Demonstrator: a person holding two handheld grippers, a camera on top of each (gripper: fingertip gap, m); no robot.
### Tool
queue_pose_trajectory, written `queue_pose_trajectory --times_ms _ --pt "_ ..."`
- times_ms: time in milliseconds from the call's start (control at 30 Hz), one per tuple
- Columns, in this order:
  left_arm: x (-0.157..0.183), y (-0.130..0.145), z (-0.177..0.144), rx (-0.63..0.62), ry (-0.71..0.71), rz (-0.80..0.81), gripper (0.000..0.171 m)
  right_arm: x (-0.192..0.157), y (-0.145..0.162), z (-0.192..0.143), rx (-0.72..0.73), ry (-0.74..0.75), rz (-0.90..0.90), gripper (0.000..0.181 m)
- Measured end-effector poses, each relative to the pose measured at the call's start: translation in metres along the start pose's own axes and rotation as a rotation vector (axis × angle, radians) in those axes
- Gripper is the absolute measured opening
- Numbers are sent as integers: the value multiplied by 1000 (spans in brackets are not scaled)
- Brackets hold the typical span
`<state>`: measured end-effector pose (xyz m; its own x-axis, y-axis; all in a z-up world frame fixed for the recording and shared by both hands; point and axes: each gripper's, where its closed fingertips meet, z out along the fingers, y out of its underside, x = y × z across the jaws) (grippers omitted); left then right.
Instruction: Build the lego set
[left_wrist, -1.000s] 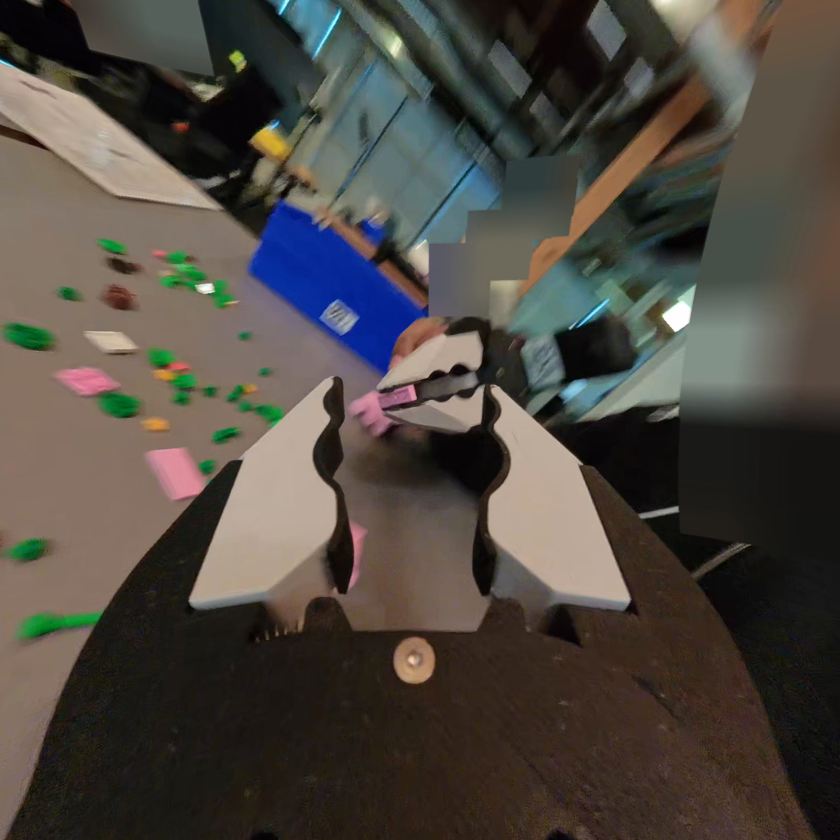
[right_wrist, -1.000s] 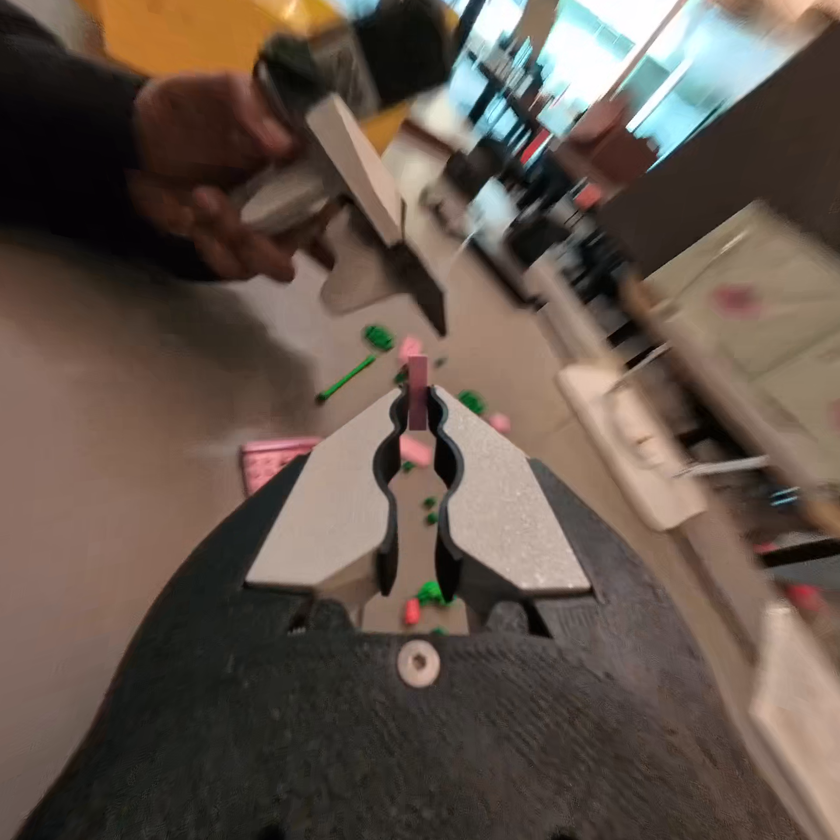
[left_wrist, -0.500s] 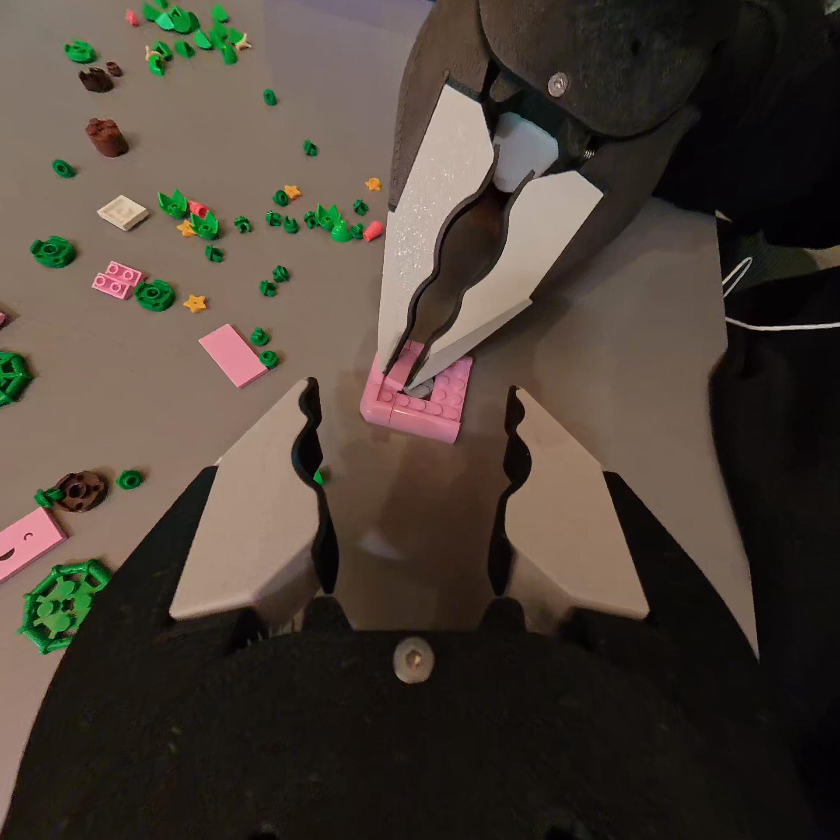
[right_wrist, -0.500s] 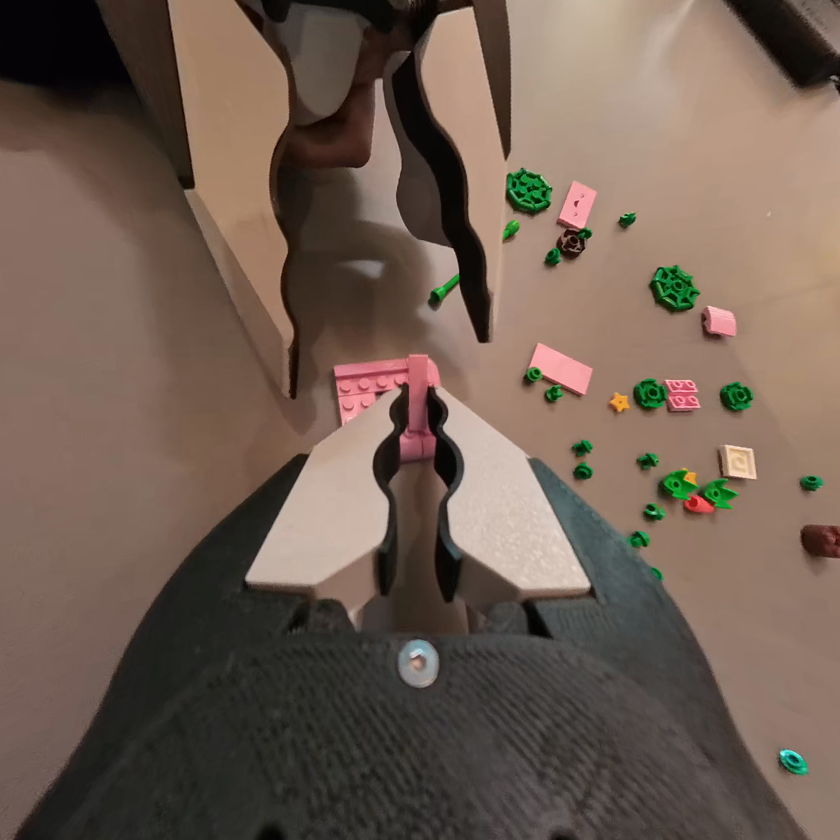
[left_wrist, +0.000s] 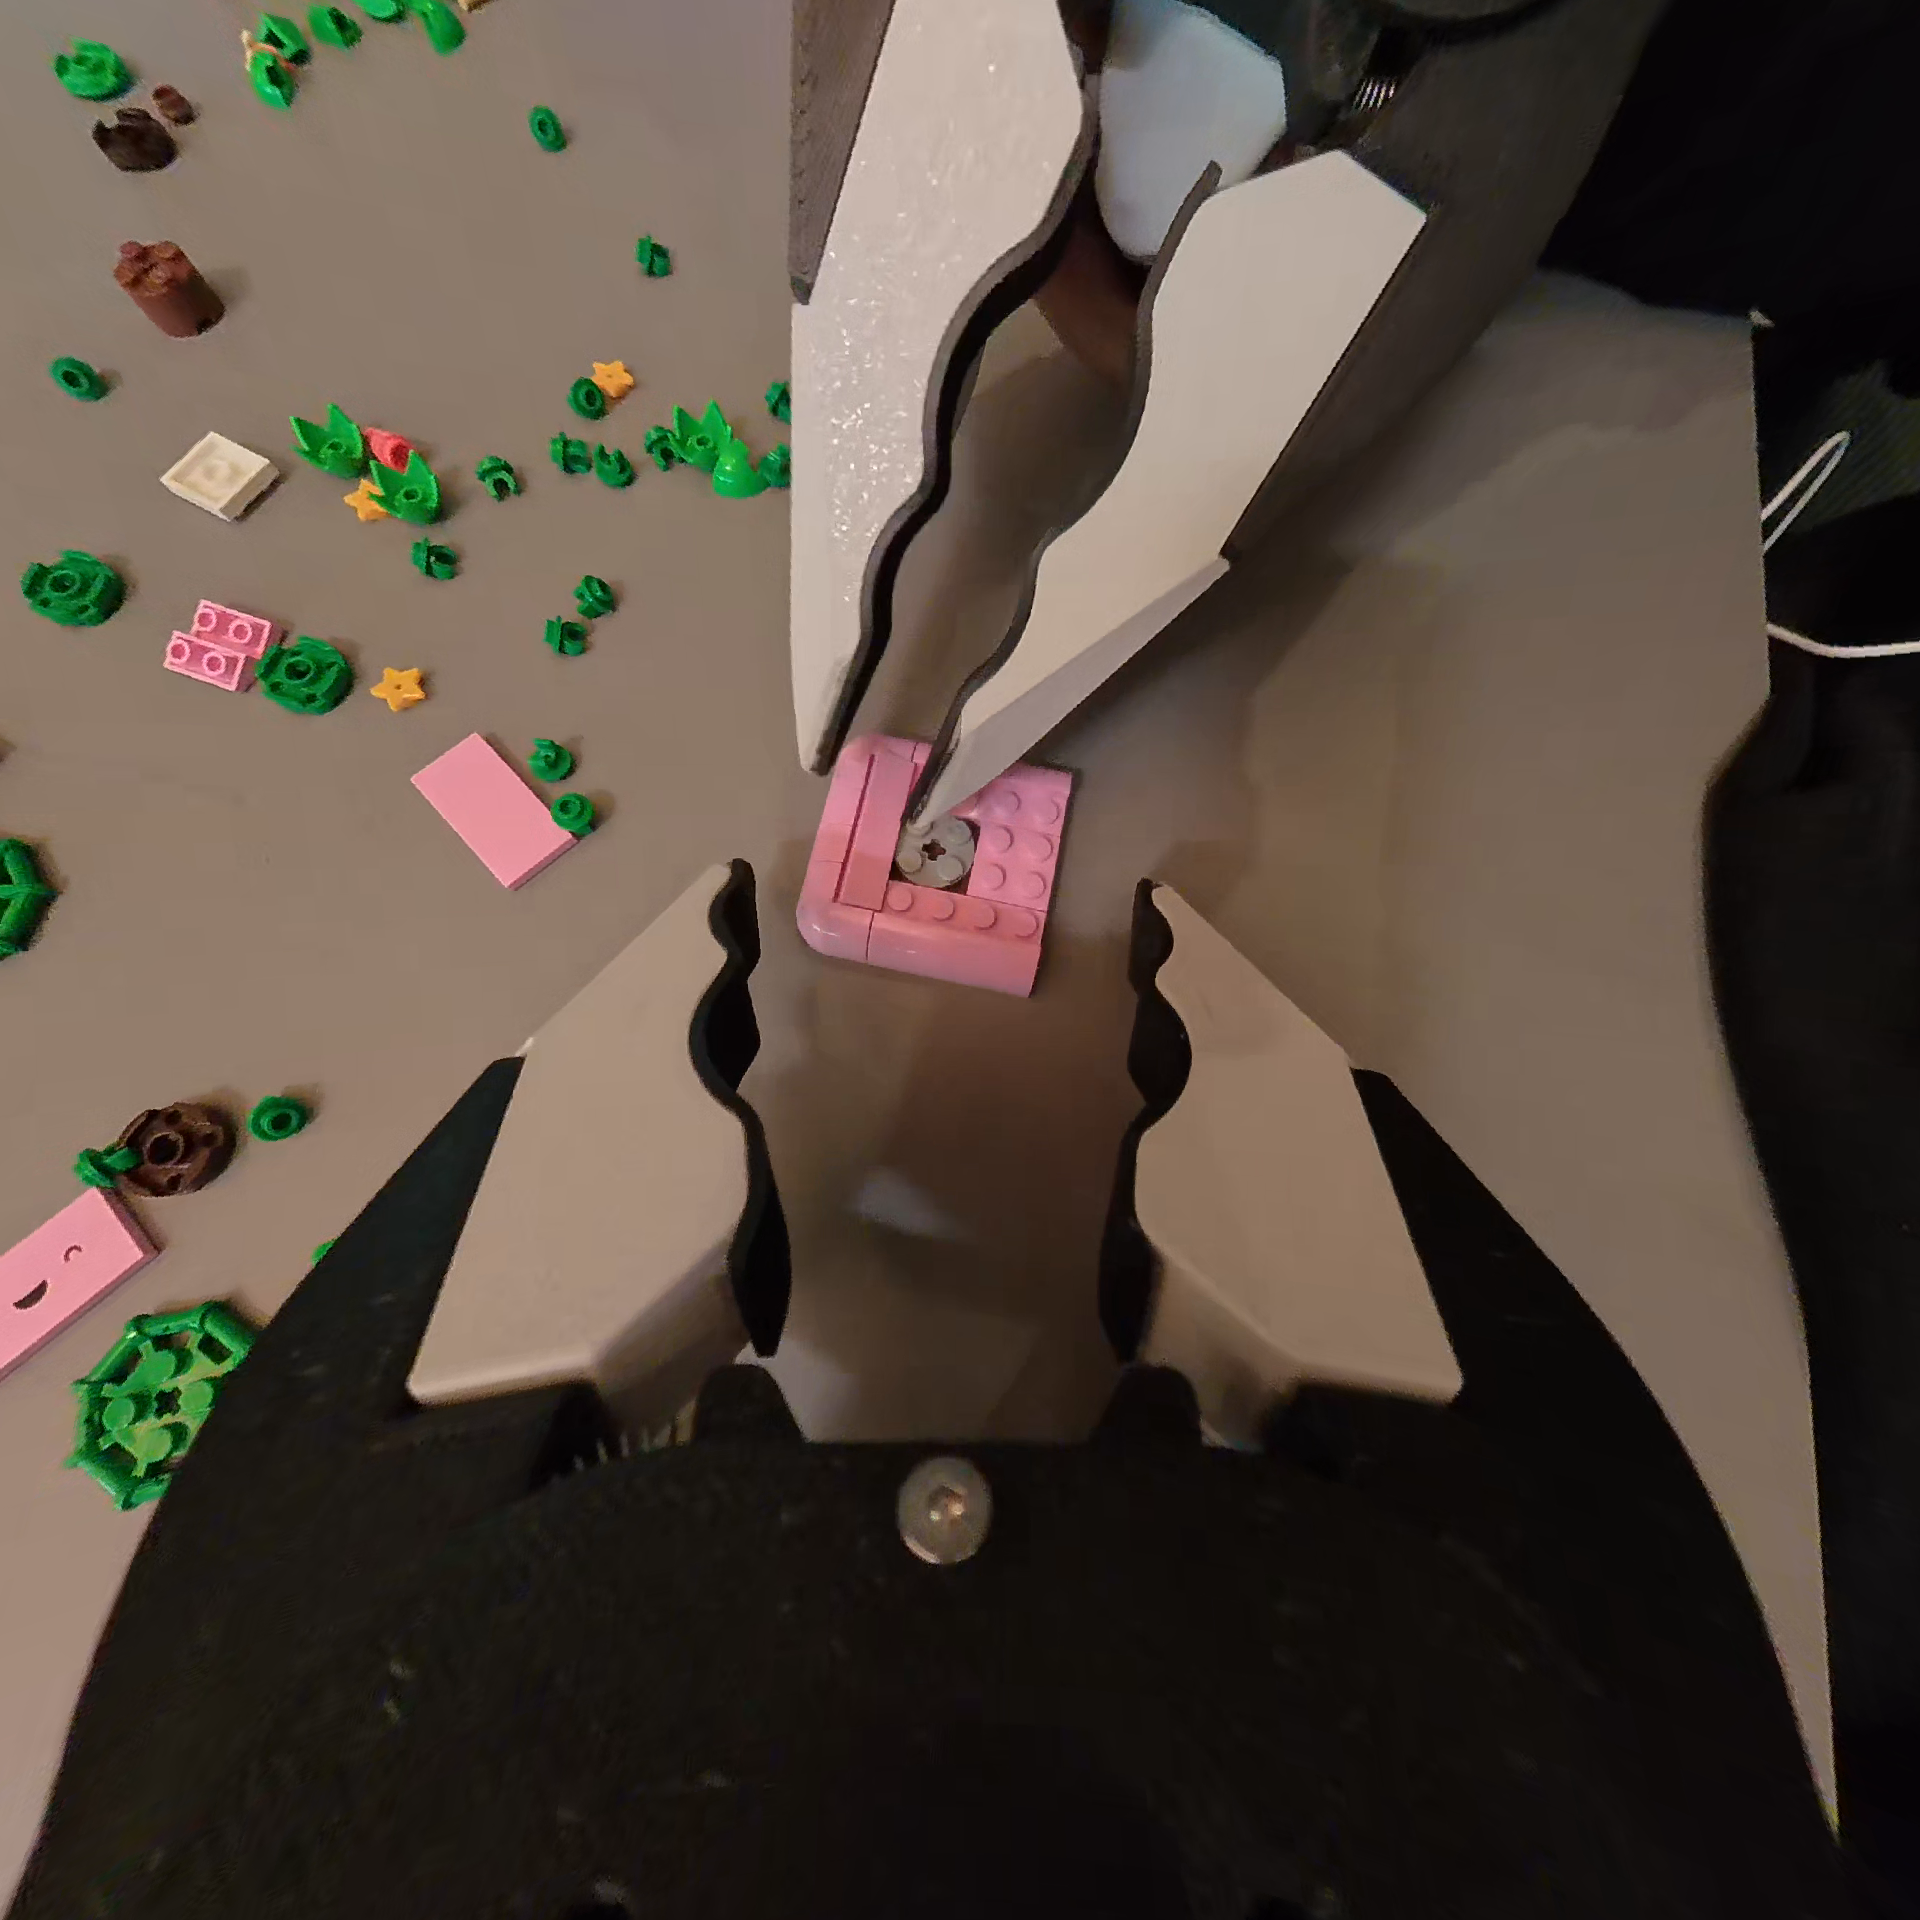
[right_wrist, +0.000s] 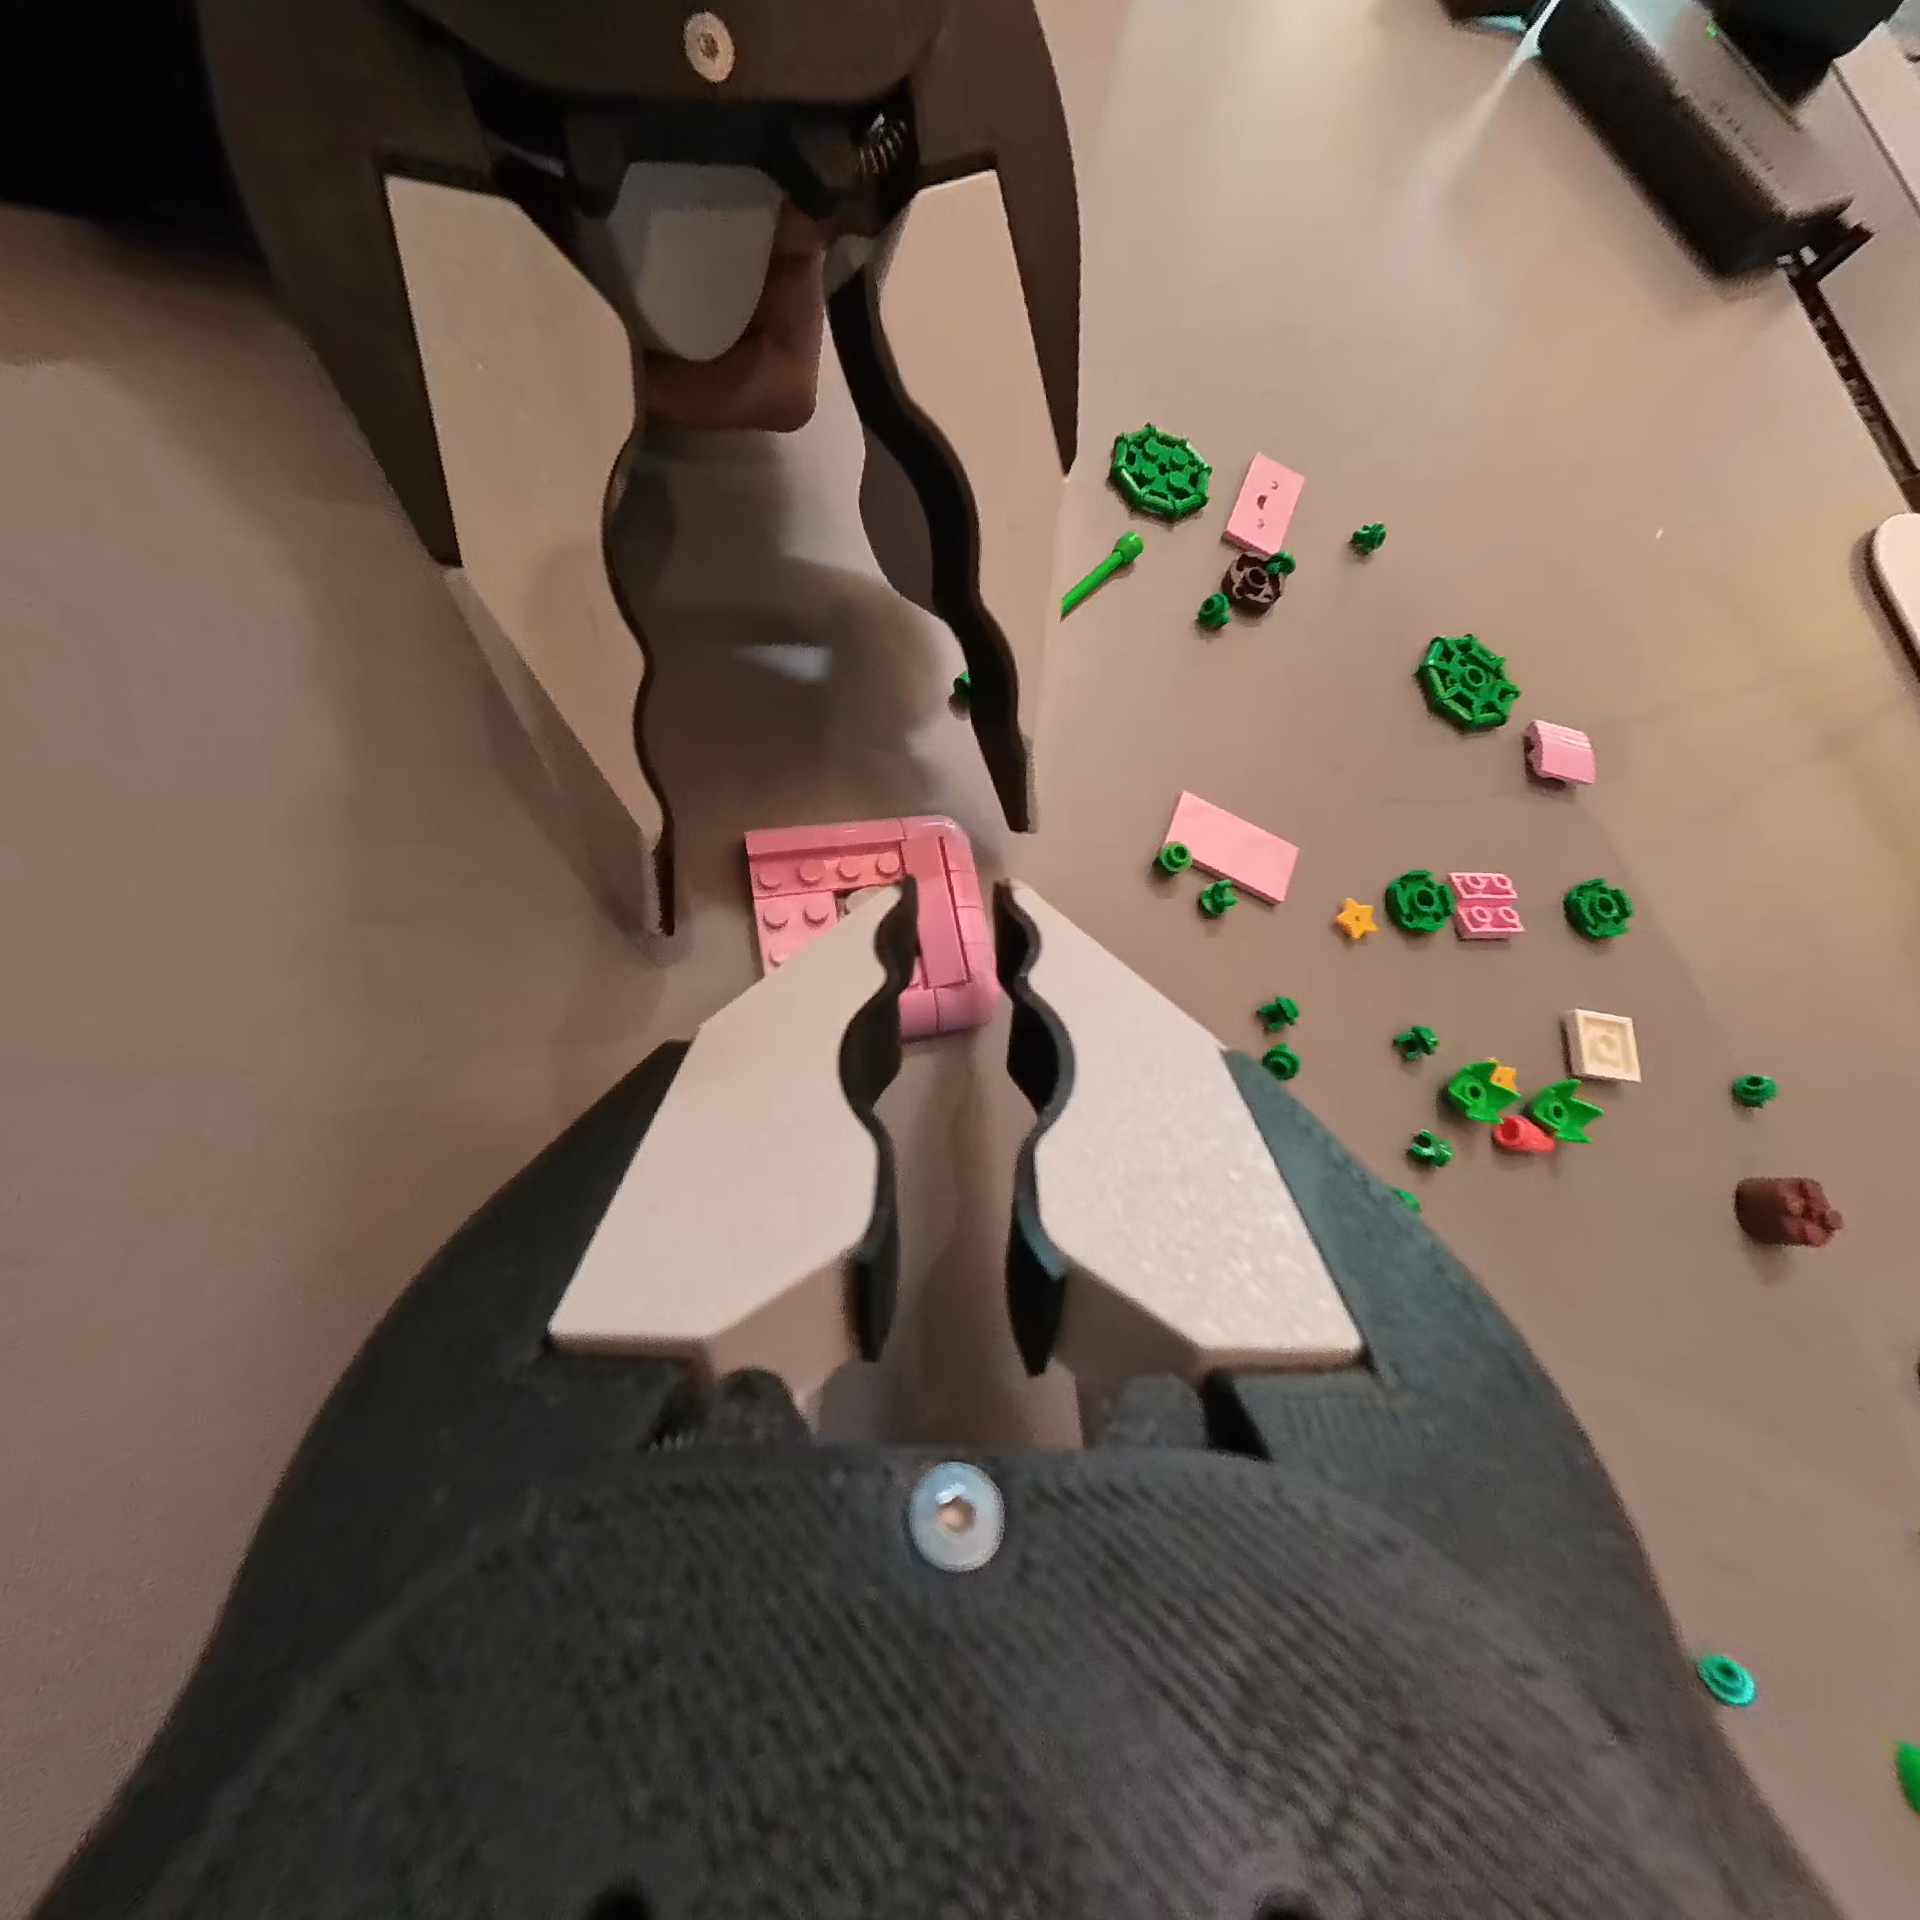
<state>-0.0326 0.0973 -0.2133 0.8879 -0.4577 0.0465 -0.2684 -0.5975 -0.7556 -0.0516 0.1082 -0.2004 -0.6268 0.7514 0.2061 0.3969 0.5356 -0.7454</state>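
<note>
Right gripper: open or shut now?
Open. The right gripper shows a clear gap between its fingertips, which straddle the pink wall piece on the pink base.

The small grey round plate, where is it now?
Left wrist view: grey round plate sits centred in the pink square assembly, right gripper fingertips beside it.

No readable text, label, brand or number shows in either view. The only mark is a printed smiling face on a pink tile, lying on the table left of the left claw; in the right wrist view it is too small to make out.
</note>
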Motion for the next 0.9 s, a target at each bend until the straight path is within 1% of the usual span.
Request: queue_pose_trajectory --times_ms 133,267,433,567,667,800,900 --pt "0 -3 -2 24 18 -18 64 -1 -3 0 25 -1 9 0" --pt "1 -2 -2 20 24 -18 62 -7 -1 5 17 -38 21 0" --pt "4 7 6 -61 -10 46 64 -8 3 9 -3 -41 16 0" --pt "4 8 7 -65 -19 57 65 -8 3 9 2 -52 44 0" --pt "4 8 6 -64 -16 53 65 -5 3 9 4 -46 93 0" --pt "3 8 6 -64 -17 52 65 1 2 11 2 -41 236 0" --pt "3 8 7 -69 -5 37 65 5 -5 8 37 7 231 0"
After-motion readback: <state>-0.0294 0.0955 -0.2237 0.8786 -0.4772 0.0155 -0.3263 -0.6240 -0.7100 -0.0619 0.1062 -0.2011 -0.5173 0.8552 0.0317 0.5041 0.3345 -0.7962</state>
